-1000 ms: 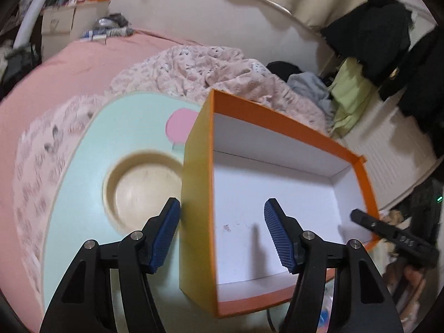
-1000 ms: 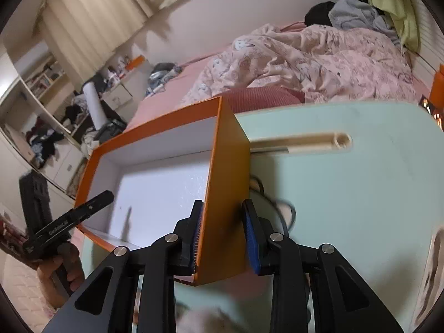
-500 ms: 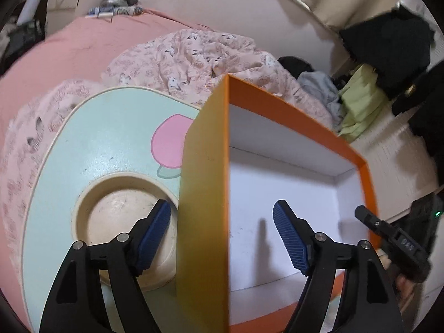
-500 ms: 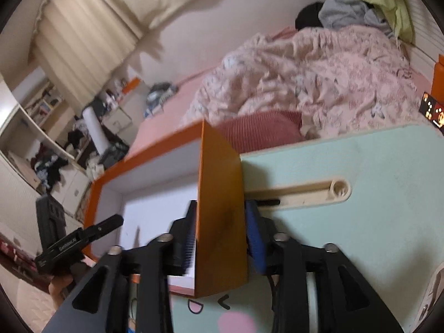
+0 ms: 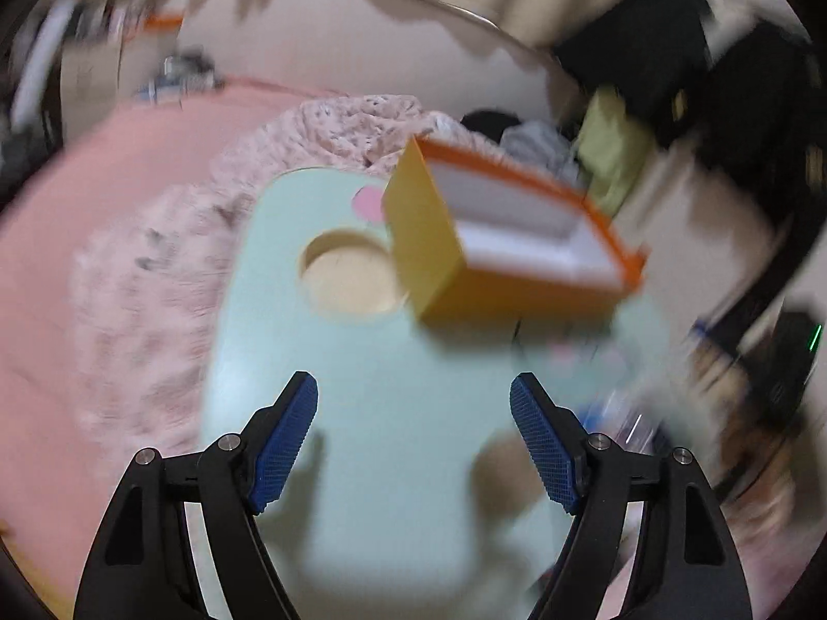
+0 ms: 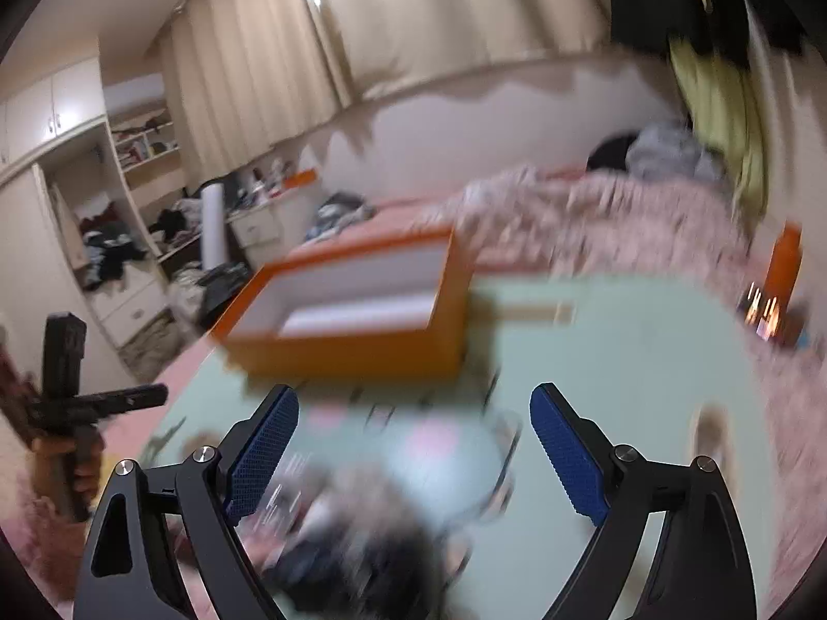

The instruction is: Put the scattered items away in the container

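The orange box [image 5: 496, 284] with a white inside stands on the mint-green table [image 5: 362, 361], well ahead of my left gripper [image 5: 413, 439], which is open with nothing between its fingers. In the right wrist view the orange box [image 6: 351, 351] sits ahead and to the left. My right gripper [image 6: 413, 444] is clear of it and its jaws are opening wide. Below them lie blurred scattered items: something clear and pale [image 6: 460, 460] and a dark heap [image 6: 362, 568], neither gripped. A hand [image 6: 67, 465] holds the left gripper [image 6: 103, 403] at the far left.
The table has a round recess [image 5: 351, 279] left of the box and a long slot [image 6: 537, 312] to its right. A pink blanket [image 5: 144, 310] surrounds the table. An orange bottle [image 6: 785, 263] stands at the far right. Cluttered shelves [image 6: 129, 237] line the wall.
My right gripper has let go of the box's wall and opened. Both grippers have drawn back from the box, which now stands farther off on the table.
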The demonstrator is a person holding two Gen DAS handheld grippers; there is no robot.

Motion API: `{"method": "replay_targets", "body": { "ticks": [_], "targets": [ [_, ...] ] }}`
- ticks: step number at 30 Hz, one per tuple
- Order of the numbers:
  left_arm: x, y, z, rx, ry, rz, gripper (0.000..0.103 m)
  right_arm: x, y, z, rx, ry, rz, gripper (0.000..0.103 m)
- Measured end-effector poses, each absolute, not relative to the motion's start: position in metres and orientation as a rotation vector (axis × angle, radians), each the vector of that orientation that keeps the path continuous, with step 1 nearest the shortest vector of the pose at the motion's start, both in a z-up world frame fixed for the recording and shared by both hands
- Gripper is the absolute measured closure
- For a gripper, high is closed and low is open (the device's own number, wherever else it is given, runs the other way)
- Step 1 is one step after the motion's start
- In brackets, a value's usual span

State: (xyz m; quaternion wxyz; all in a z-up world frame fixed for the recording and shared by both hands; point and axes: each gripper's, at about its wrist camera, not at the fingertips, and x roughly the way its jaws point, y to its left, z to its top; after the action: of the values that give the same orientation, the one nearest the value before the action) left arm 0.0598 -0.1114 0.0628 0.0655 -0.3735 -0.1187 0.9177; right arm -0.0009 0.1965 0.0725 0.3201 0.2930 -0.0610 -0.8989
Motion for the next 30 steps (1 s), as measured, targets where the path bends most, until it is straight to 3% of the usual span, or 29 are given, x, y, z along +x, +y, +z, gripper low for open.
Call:
{"method": "replay_targets", "body": {
  "ticks": [5, 11, 14, 21, 25, 30],
  "targets": [
    [0.111, -0.107, 0.053, -1.025, -0.402, 2.685, 0.026, 0.037, 0.201, 0.047, 0.841, -0.064, -2.379, 0.012],
    [0.120, -0.069, 0.032, -1.101, -0.283, 2.583, 0.026, 0.062, 0.181, 0.031, 0.813, 0.118, -2.331, 0.013],
    [0.127, -0.050, 0.029, -1.071, -0.233, 2.583, 0.026, 0.057, 0.165, 0.020, 0.878, 0.209, -2.303, 0.027],
    [0.114, -0.017, 0.024, -1.055, -0.111, 2.619, 0.026, 0.052, 0.141, 0.005, 0.926, 0.341, -2.215, 0.048],
    [0.092, 0.000, 0.015, -1.055, -0.090, 2.629, 0.028, 0.041, 0.125, 0.005, 0.914, 0.399, -2.189, 0.049],
    [0.058, 0.002, 0.020, -1.054, -0.193, 2.626, 0.028, 0.008, 0.113, 0.008, 0.953, 0.312, -2.132, 0.049]
  ]
}}
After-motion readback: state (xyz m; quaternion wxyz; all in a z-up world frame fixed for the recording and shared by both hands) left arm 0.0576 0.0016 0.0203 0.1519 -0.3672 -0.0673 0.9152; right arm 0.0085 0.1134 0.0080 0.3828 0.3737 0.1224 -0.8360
